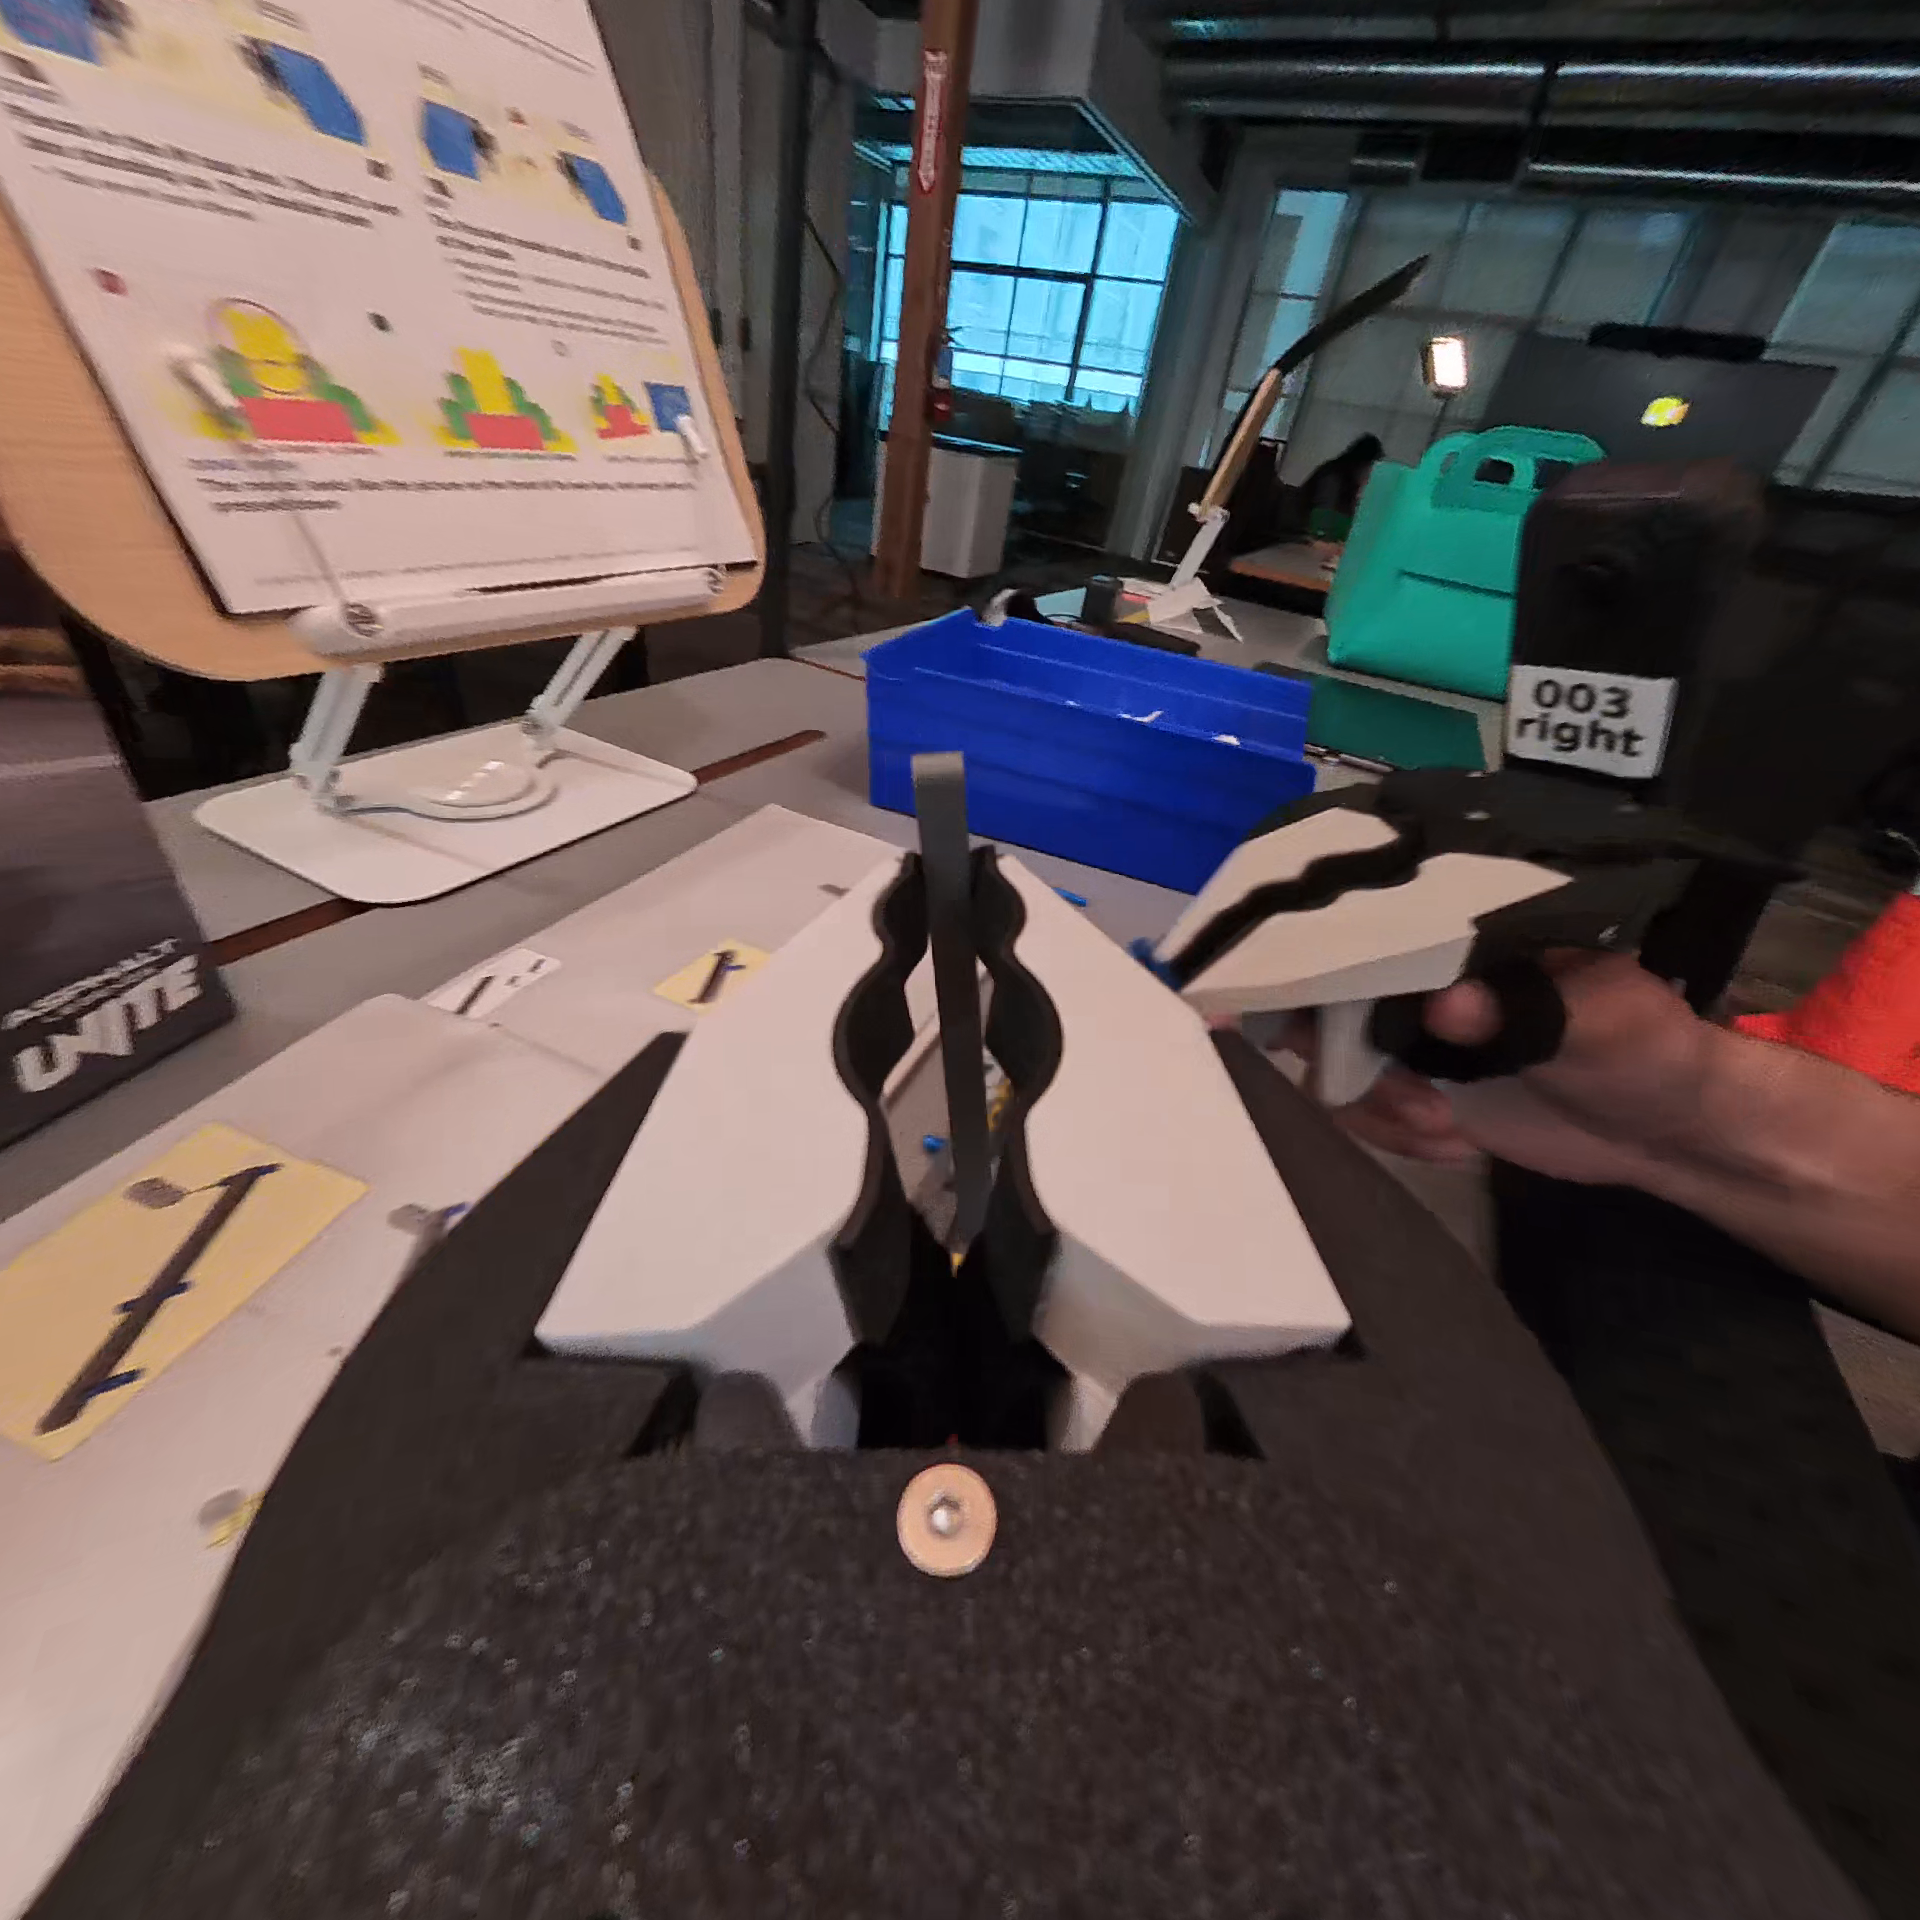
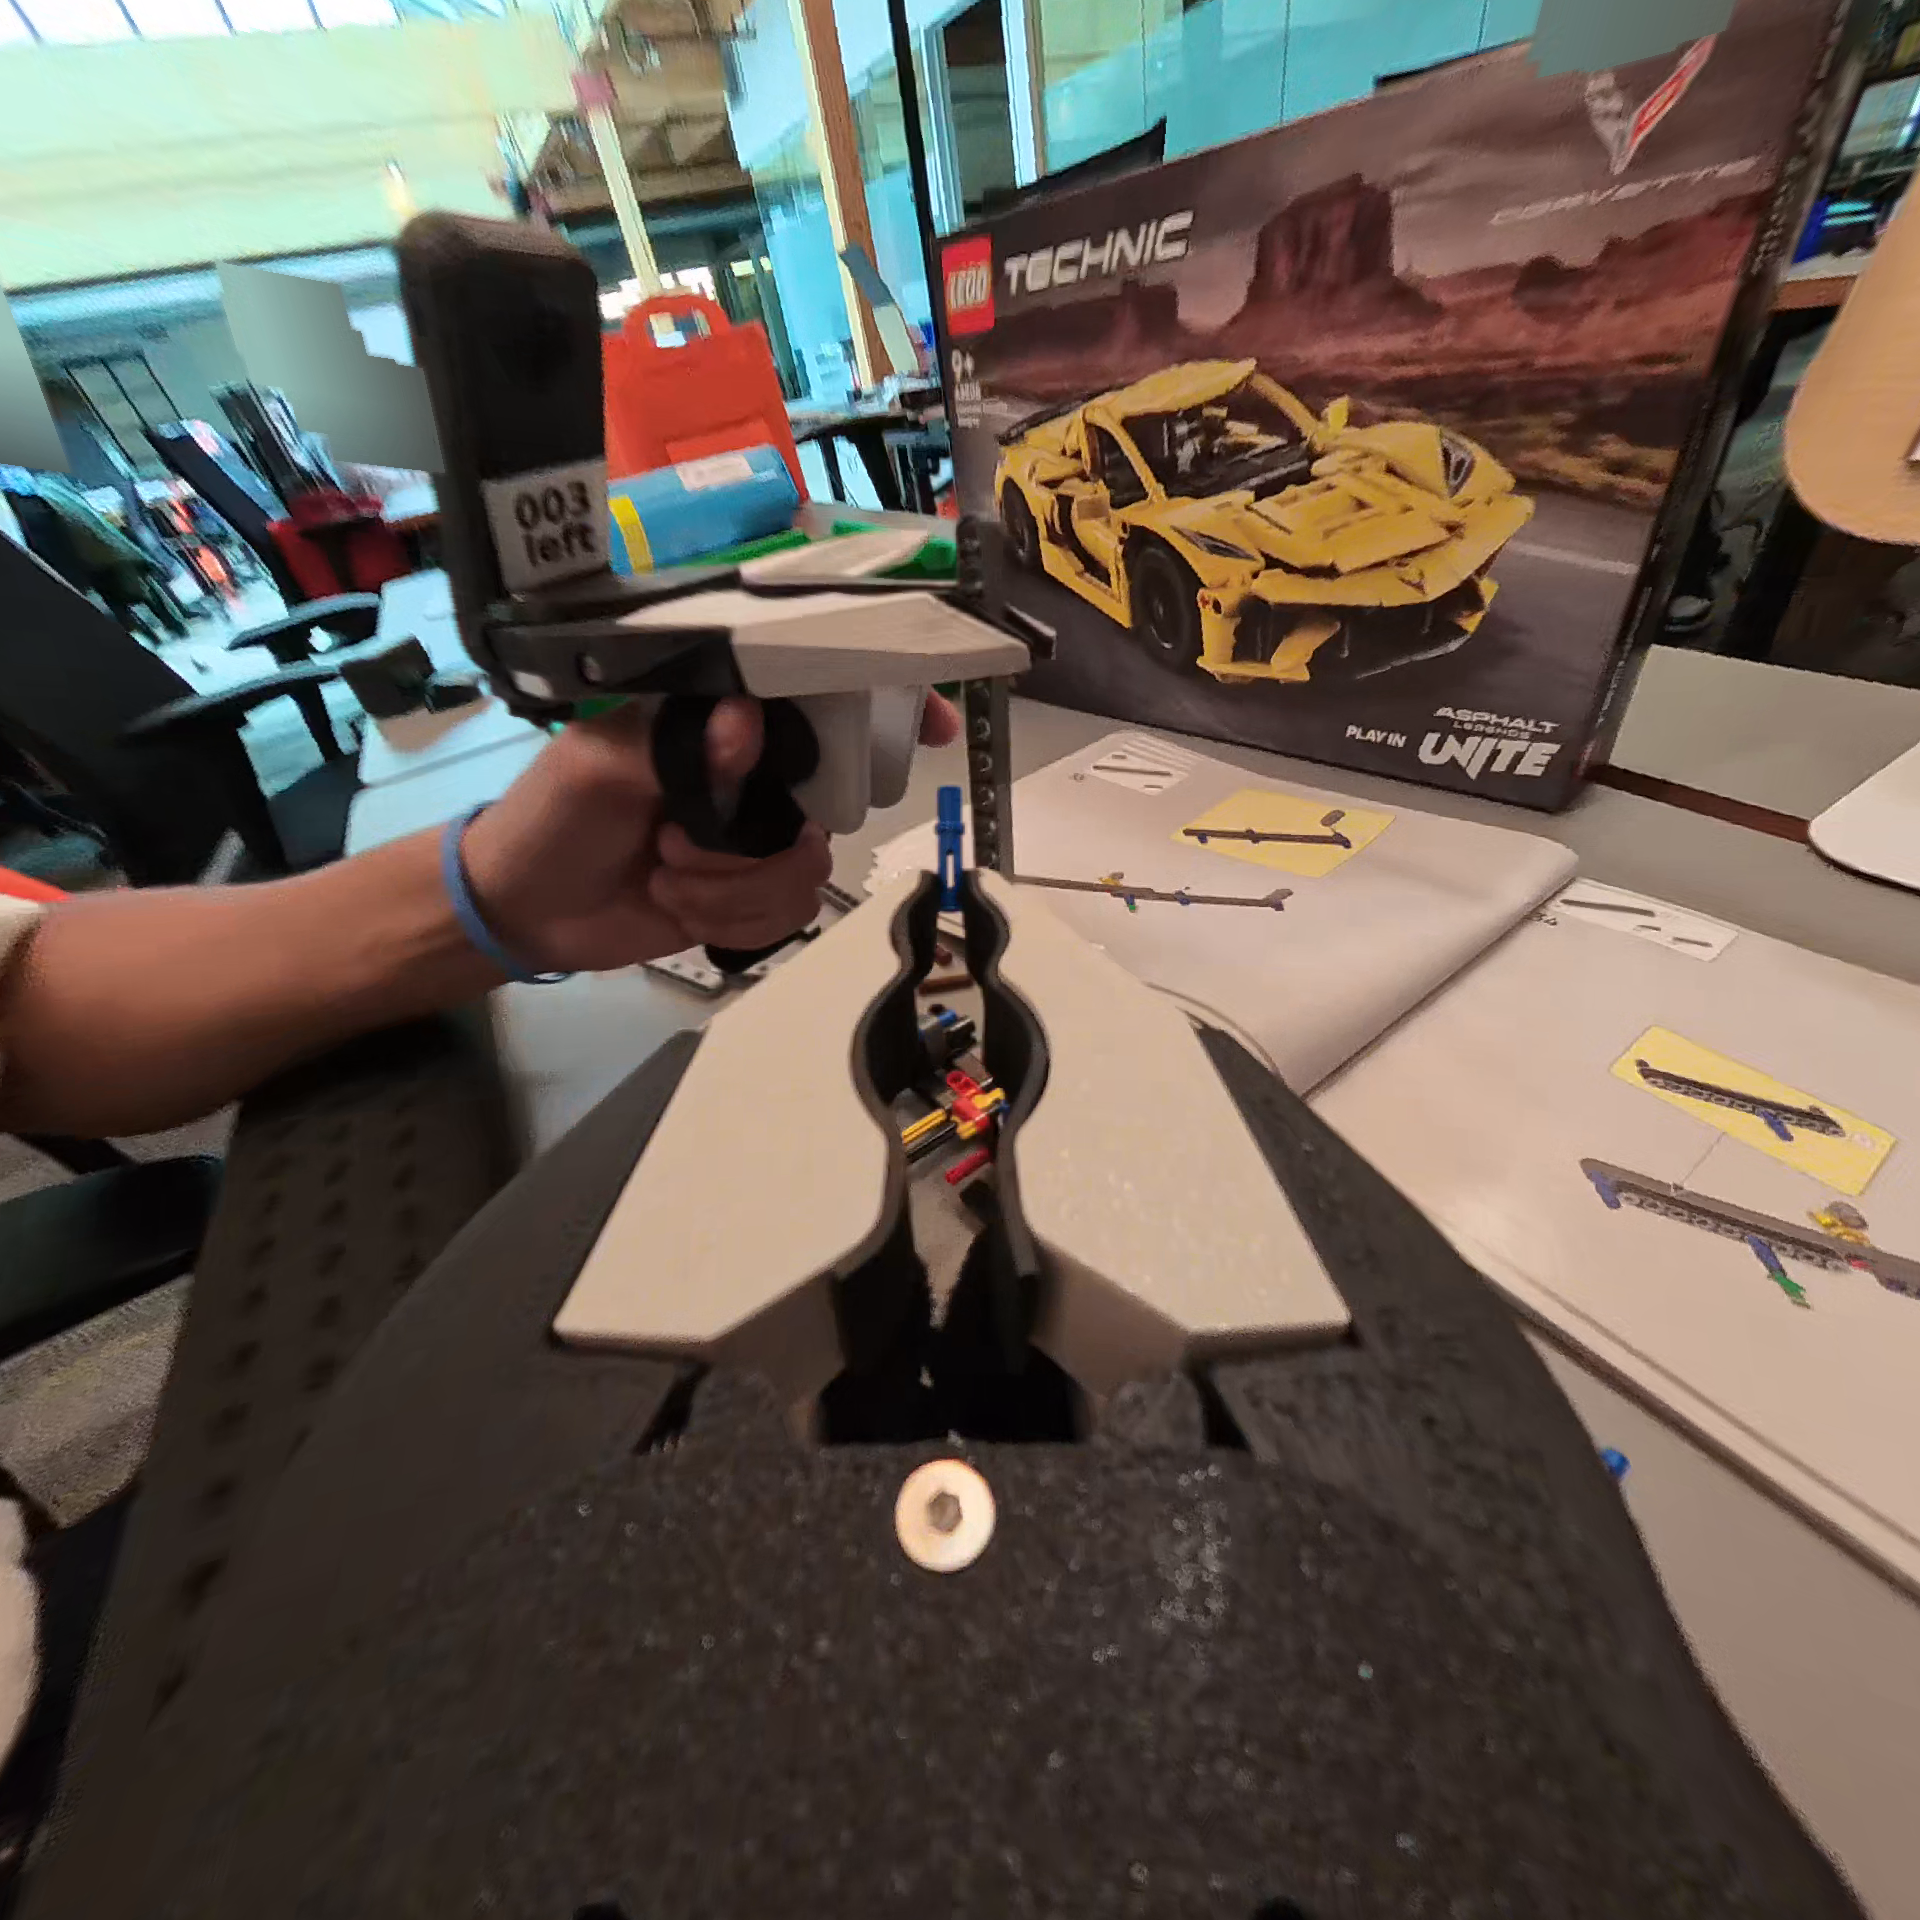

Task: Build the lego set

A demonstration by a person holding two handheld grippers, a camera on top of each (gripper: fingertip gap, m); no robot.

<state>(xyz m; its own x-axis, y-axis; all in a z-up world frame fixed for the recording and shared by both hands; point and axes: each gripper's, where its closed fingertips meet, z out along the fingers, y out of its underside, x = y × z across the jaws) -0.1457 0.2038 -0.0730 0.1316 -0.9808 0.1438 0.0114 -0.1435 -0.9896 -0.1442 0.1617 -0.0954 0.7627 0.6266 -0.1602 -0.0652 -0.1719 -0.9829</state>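
My left gripper (image 1: 951, 868) is shut on a long dark grey Technic beam (image 1: 954, 997) and holds it upright above the open instruction booklet (image 1: 343, 1081). My right gripper (image 2: 948, 888) is shut on a small blue pin (image 2: 948, 847) that sticks up from its tips. The pin is just left of the beam's lower end (image 2: 987, 769), close to it but apart. In the left wrist view the right gripper (image 1: 1164, 956) comes in from the right with the blue pin (image 1: 1143, 951) at its tip. In the right wrist view the left gripper (image 2: 1023, 629) is up ahead.
The Lego box (image 2: 1351, 416) stands behind the booklet (image 2: 1299, 883). Loose small pieces (image 2: 956, 1107) lie on the table under my right gripper. A blue bin (image 1: 1081, 727) sits at the back. A reading stand with a picture sheet (image 1: 364, 312) stands at the back left. My right fingertips sit around 5 cm from my left ones.
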